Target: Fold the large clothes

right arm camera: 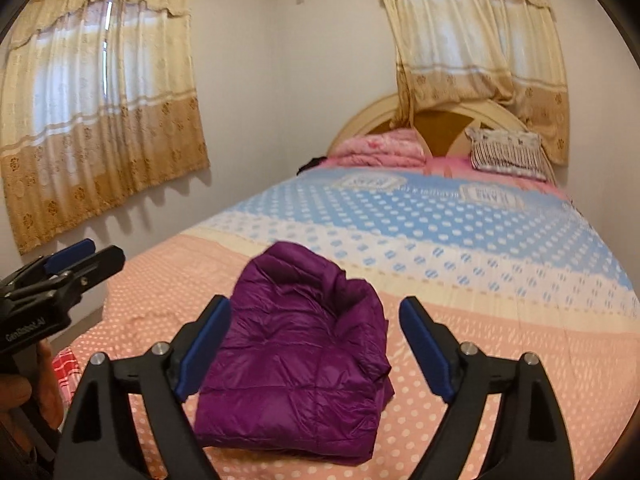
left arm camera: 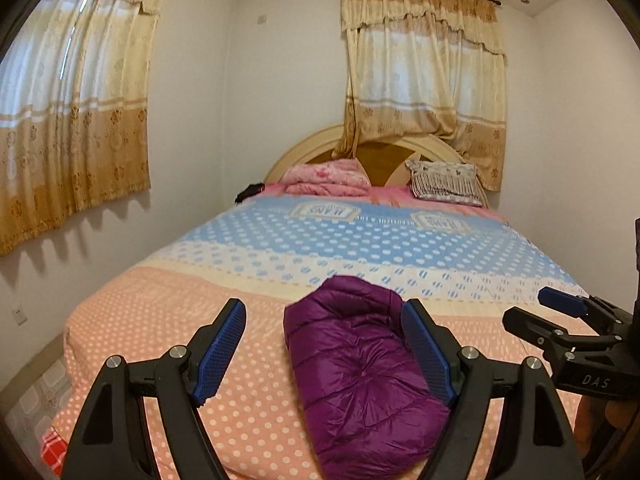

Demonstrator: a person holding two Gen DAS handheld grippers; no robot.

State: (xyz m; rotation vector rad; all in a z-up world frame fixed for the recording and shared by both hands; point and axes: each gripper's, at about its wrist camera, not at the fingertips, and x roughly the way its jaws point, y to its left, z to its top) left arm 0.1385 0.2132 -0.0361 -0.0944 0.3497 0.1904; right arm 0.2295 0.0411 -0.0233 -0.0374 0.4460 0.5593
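Note:
A purple quilted down jacket (left arm camera: 360, 376) lies folded into a compact bundle on the peach polka-dot part of the bed, near the foot; it also shows in the right wrist view (right arm camera: 296, 360). My left gripper (left arm camera: 324, 320) is open and empty, held above the bed just left of and before the jacket. My right gripper (right arm camera: 316, 320) is open and empty, held above the jacket's near end. The right gripper also shows at the right edge of the left wrist view (left arm camera: 560, 304), and the left gripper at the left edge of the right wrist view (right arm camera: 76, 256).
The bed (left arm camera: 168, 320) has a blue and peach dotted cover. A folded pink blanket (left arm camera: 328, 178) and a striped pillow (left arm camera: 446, 182) lie by the headboard. Curtained windows (left arm camera: 72, 112) are on the left and back walls. A red checked cloth (left arm camera: 54, 450) lies at the bed's left corner.

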